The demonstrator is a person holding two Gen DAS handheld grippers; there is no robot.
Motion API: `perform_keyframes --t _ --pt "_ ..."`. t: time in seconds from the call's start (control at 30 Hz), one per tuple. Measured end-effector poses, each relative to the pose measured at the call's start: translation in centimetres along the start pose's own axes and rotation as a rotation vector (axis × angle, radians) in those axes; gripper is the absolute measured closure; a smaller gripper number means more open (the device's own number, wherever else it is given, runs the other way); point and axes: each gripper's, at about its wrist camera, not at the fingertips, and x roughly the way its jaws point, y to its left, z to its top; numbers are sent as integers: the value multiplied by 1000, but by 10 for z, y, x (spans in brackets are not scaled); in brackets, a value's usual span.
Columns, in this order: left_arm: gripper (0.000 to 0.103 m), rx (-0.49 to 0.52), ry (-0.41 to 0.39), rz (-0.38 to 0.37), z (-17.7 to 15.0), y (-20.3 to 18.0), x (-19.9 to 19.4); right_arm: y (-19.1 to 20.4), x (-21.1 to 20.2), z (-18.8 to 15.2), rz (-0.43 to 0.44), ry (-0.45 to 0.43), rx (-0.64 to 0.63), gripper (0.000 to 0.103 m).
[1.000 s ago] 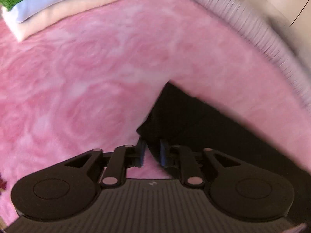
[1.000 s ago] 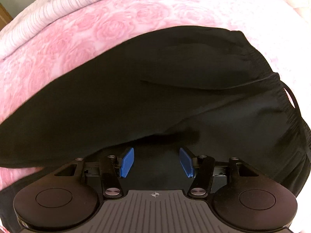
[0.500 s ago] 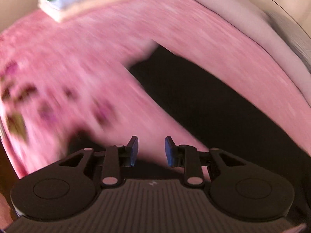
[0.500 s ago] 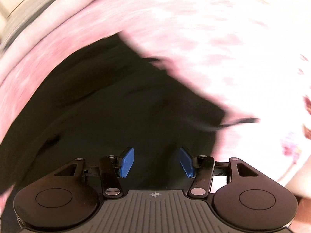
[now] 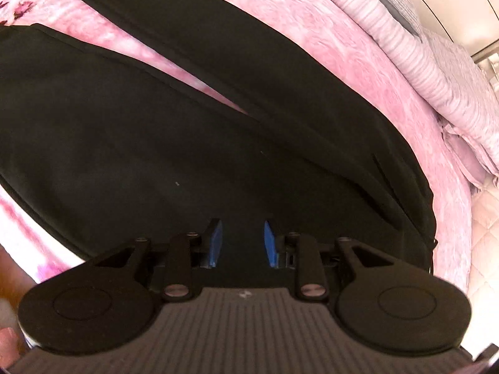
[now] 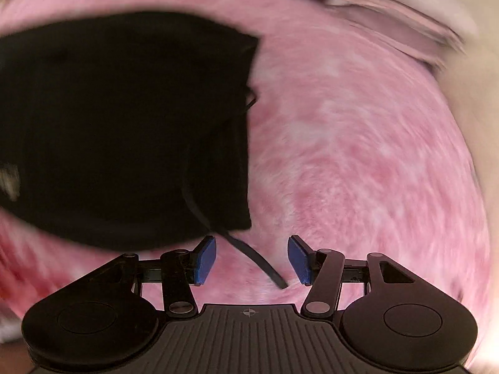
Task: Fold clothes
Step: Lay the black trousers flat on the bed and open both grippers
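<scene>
Left gripper [image 5: 242, 243] is over the black trousers [image 5: 193, 131], jaws part open and gripping nothing; both legs run ahead and to its left across the pink blanket [image 5: 327, 31]. Right gripper [image 6: 252, 257] is open wider, also gripping nothing. The drawstring [image 6: 249, 254] lies loose between its blue pads [image 6: 205, 258]; the trousers' waist sits ahead-left.
</scene>
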Motion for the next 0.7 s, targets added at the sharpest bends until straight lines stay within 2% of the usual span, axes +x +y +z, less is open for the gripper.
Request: perform_keyframes --t 0.03,0.07,0.1,0.13,0.17,0.27,0.33,0.4,0.5,0.57,0.63,0.7 --pt "79 3 6 7 -1 1 0 1 7 -8 18 18 -32 47" --pt "79 5 12 15 -3 1 0 2 13 -15 40 33 -60 66" --pt "80 1 15 23 -3 3 0 -1 11 -20 88 16 -30 95" --pt "80 -8 14 26 -3 6 -1 -3 8 -20 107 24 20 103" --pt "80 -16 12 30 -3 8 -3 -5 3 -20 128 30 70 103" --pt "80 -38 0 41 -3 13 -12 -3 -38 -11 239 -33 224 103" --pt "80 -46 -9 50 -4 14 -18 11 -77 9 344 -145 270 103" --pt "80 -62 -15 65 -6 20 -23 35 -110 37 462 -265 270 103" --pt "80 -118 -31 74 -9 33 -31 85 -141 80 620 -400 186 103" --pt "80 -162 -41 67 -11 42 -36 117 -146 104 685 -420 146 103" --pt "80 -182 -50 64 -15 49 -40 143 -137 118 703 -336 143 88" --pt "80 -186 -57 68 -20 55 -43 151 -117 116 679 -221 163 50"
